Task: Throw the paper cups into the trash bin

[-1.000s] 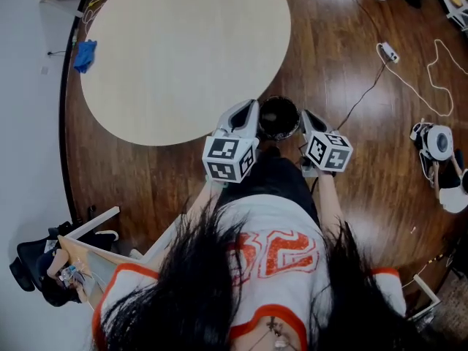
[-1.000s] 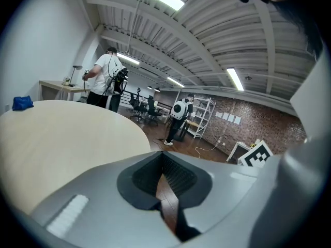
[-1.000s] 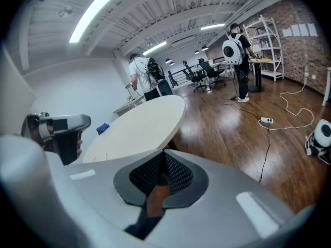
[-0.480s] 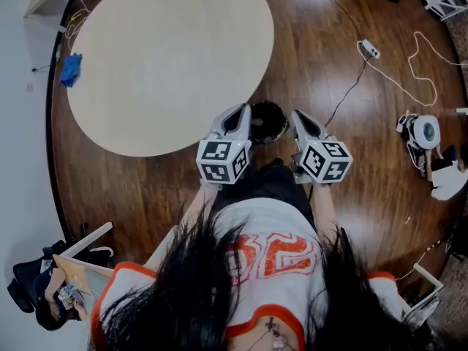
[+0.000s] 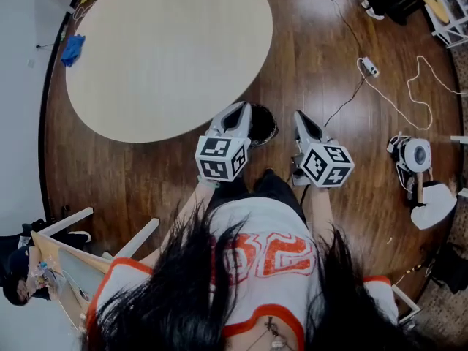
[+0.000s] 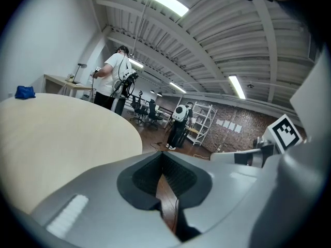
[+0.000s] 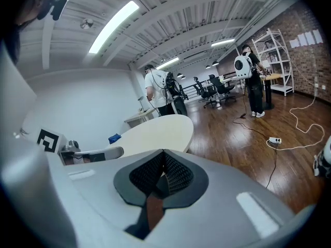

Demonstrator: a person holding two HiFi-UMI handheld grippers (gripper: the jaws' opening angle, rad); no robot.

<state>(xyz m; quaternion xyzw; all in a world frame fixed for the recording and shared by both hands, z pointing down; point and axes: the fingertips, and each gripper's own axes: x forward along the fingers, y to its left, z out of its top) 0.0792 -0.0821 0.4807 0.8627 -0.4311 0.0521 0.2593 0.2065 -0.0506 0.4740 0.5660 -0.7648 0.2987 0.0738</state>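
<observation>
Beside the round pale wooden table (image 5: 168,50): black round trash bin (image 5: 262,125) between my left gripper (image 5: 241,108) and right gripper (image 5: 300,117), both pressed shut, empty; no paper cups visible; a careless swing could topple it.

you hold both tongs out in front of your chest, side by side and apart, tips pointing away from you. the left tongs (image 5: 240,112) have their jaws closed tip to tip, with nothing between them. the right tongs (image 5: 300,117) are closed the same way and also empty. the left marker cube (image 5: 221,158) and the right marker cube (image 5: 326,164) sit nearest your body, roughly level with each other. your left forearm (image 5: 191,207) and right forearm (image 5: 319,209) reach forward from your sides, bare below the sleeves.
</observation>
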